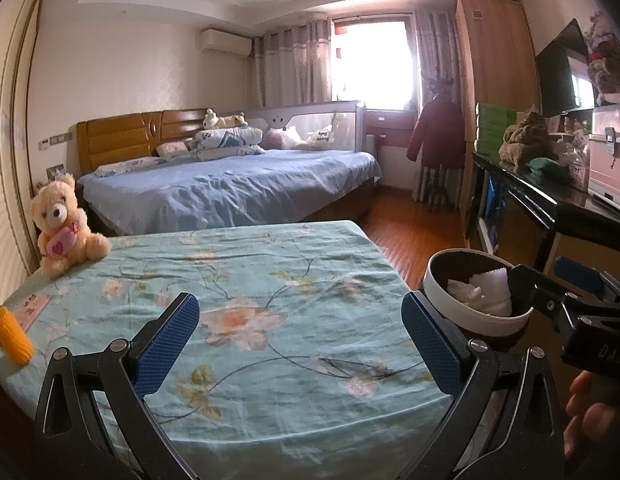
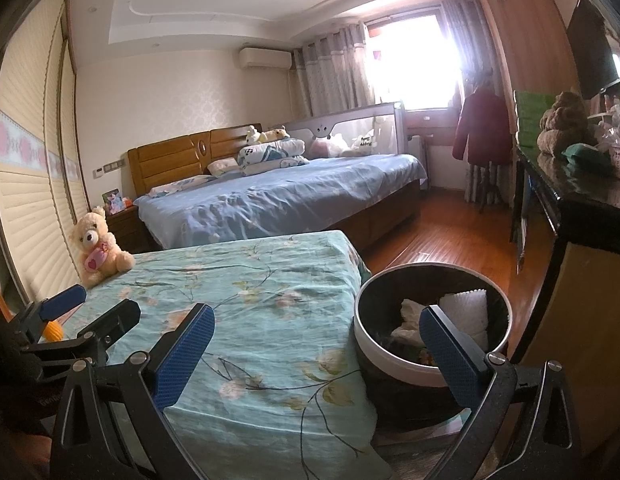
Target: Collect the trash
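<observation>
Two spread-fingered grippers [image 1: 300,344] [image 2: 315,354], one bin [image 2: 393,364], two tissues [image 2: 463,312], one bear [image 1: 64,226].

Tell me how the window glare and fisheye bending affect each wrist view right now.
Left wrist view: the window is blown out white, yet the floral cloth and trash bin stay readable; walls bow at the edges. Right wrist view: glare from the window bleeds over the curtains, the bin interior is dark, and the edges curve strongly.
</observation>
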A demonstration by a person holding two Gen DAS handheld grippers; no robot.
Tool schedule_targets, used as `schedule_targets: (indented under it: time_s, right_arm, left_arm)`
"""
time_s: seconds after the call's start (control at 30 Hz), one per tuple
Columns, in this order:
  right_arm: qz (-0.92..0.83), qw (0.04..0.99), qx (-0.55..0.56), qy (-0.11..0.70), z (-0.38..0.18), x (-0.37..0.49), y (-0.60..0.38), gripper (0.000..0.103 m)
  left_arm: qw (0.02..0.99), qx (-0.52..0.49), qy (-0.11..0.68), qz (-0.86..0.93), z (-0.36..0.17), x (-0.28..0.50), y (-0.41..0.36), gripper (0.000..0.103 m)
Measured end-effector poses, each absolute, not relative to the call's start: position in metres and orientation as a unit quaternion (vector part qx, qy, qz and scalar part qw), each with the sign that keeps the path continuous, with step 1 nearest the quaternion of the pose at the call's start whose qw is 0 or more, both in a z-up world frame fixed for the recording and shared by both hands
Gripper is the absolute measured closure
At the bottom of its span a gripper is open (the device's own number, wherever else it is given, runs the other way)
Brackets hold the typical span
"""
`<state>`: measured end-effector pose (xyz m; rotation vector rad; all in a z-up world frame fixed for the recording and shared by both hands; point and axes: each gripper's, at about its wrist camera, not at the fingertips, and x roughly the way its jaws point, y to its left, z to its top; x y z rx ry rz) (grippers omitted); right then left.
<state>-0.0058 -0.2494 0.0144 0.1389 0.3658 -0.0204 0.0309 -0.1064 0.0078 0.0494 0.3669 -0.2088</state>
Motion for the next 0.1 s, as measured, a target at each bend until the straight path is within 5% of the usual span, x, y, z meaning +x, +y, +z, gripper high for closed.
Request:
schedule_targets:
  time_s: [0.1]
  right_arm:
    - [-0.008,0.98,0.069,0.188,0.0127,-0.0014,-0.2475,0.0]
  left_arm:
    - [0.976,0.024,0.191,-0.101,0.0039,0.0361,-0.1039,0.0]
